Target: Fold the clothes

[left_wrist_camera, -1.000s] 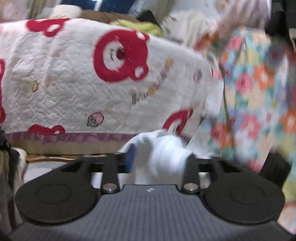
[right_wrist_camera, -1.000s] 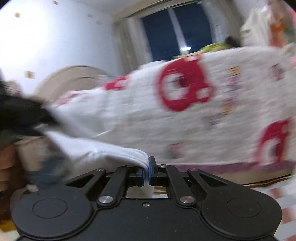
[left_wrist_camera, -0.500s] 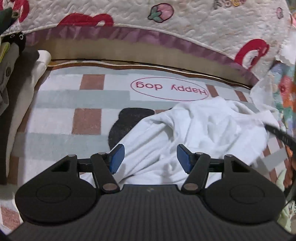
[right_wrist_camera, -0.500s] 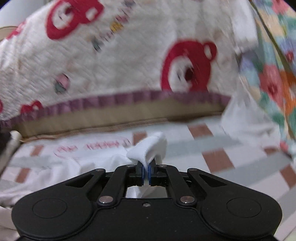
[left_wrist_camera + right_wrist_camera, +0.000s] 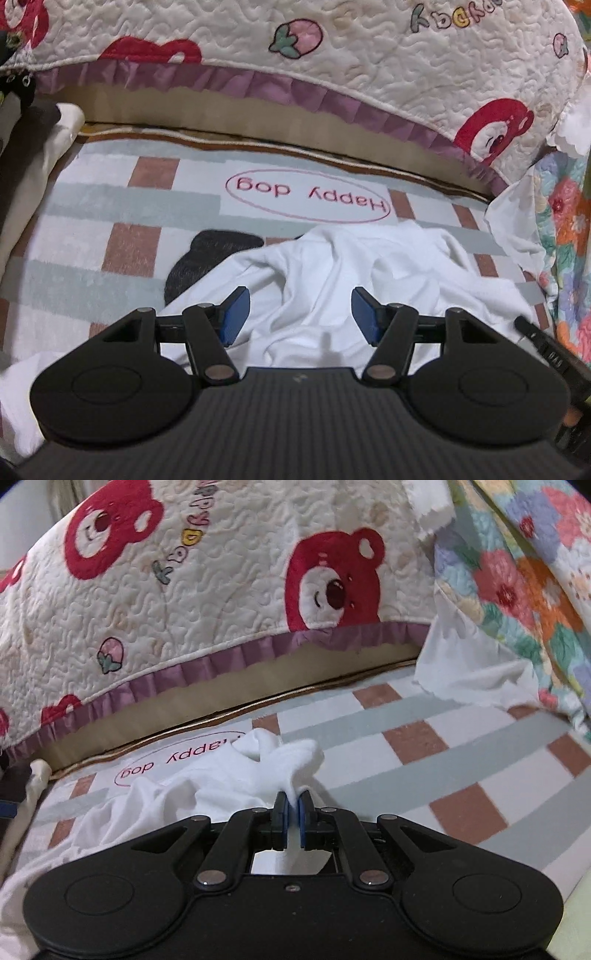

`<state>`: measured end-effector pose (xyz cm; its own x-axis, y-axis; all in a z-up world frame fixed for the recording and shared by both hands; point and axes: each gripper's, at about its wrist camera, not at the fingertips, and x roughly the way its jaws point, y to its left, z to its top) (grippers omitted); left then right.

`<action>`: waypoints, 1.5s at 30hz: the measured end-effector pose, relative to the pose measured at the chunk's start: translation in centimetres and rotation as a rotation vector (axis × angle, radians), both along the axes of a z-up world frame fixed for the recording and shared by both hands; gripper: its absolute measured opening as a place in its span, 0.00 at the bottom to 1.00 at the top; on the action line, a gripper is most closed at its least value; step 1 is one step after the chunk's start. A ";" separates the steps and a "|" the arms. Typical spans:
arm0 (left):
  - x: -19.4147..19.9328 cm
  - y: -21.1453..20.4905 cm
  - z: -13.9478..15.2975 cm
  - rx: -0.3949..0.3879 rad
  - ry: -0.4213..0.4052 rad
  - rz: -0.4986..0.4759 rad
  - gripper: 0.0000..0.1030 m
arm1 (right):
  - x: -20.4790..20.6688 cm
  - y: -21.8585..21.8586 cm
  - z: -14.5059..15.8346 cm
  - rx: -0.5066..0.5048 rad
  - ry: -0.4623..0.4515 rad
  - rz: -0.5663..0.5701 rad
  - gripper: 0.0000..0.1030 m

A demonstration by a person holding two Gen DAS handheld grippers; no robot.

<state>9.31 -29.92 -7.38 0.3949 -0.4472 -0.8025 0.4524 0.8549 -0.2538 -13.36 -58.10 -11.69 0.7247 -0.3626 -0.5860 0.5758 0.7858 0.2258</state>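
The white garment (image 5: 332, 266) is soft, matt knit cloth, rumpled. The checked rug (image 5: 110, 206) beneath looks short-piled and fuzzy. The bear-print bedspread (image 5: 207, 602) is quilted, puckered fabric with a smoother purple ruffle. The gripper bodies are matt black plastic.

The white garment (image 5: 332, 280) runs under the left tool's (image 5: 299, 314) body, its near part hidden.

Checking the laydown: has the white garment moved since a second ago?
Yes. The white garment came down from in front of the bear quilt onto the checked mat.
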 end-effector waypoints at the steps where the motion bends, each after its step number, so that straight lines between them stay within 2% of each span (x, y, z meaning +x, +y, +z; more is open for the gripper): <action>1: 0.0 0.3 -0.4 0.004 0.005 0.004 0.58 | 0.0 -0.1 0.1 -0.007 0.006 0.004 0.07; 5: 0.1 2.2 -2.1 0.012 0.033 0.017 0.56 | -0.6 -0.2 -0.2 0.012 0.005 0.007 0.11; 6: 0.2 2.7 -2.5 0.010 0.041 0.014 0.53 | -0.8 -0.1 -0.3 0.022 0.004 0.012 0.12; 7: 0.3 3.3 -2.8 0.003 0.048 0.009 0.42 | -0.9 0.0 -0.6 0.033 0.005 0.020 0.12; 8: 0.3 3.8 -3.0 -0.006 0.051 0.007 0.38 | -1.1 0.0 -0.9 0.063 -0.012 0.040 0.12; 10: 0.4 4.8 -3.7 -0.034 0.061 0.002 0.38 | -1.5 0.2 -1.9 0.169 -0.085 0.098 0.13; 13: 1.5 5.8 -5.2 -0.069 0.087 -0.011 0.38 | -1.0 1.5 -4.4 0.339 -0.133 0.118 0.24; 14: 2.1 5.9 -5.6 -0.075 0.096 -0.012 0.38 | -0.7 2.3 -5.0 0.366 -0.122 0.120 0.27; 16: 3.4 5.9 -6.5 -0.094 0.115 -0.013 0.38 | 0.2 4.1 -5.8 0.365 -0.072 0.133 0.28; 18: 4.7 5.4 -7.3 -0.131 0.142 -0.017 0.38 | 0.7 5.6 -6.2 0.373 -0.042 0.146 0.41; 21: 6.2 3.8 -8.9 -0.202 0.219 -0.073 0.42 | 1.0 6.5 -6.2 0.394 -0.047 0.172 0.58; 24: 7.7 2.2 -10.9 -0.233 0.304 -0.085 0.43 | 1.4 6.6 -6.5 0.412 -0.037 0.197 0.66; 28: 8.3 -0.3 -12.6 -0.175 0.318 -0.127 0.49 | 2.3 6.9 -8.2 0.443 0.047 0.145 0.66; 30: 8.2 -1.4 -12.9 -0.176 0.331 -0.176 0.53 | 1.9 7.8 -9.1 0.425 0.011 0.066 0.66; 32: 8.2 -2.2 -13.2 -0.187 0.343 -0.197 0.62 | 1.7 8.9 -9.7 0.382 -0.028 -0.001 0.67; 33: 8.3 -2.5 -13.3 -0.177 0.337 -0.186 0.60 | 2.2 9.6 -9.8 0.330 -0.026 -0.005 0.67; 34: 8.4 -2.6 -13.3 -0.152 0.315 -0.154 0.43 | 2.9 10.2 -9.8 0.273 -0.013 0.008 0.66; 35: 8.4 -2.6 -13.1 -0.129 0.283 -0.128 0.13 | 3.6 10.8 -9.8 0.216 0.002 0.028 0.53; 36: 8.4 -2.5 -12.7 -0.106 0.247 -0.111 0.06 | 4.1 11.0 -9.7 0.183 0.008 0.044 0.23; 38: 8.2 -2.3 -11.8 -0.076 0.173 -0.080 0.04 | 4.6 11.2 -9.2 0.157 0.008 0.058 0.10; 42: 7.7 0.3 -8.4 -0.121 0.059 -0.018 0.04 | 3.4 11.9 -6.3 0.033 -0.015 0.073 0.08; 45: 7.5 2.9 -5.5 -0.156 -0.026 0.028 0.04 | 1.3 11.3 -4.0 -0.006 -0.033 0.039 0.07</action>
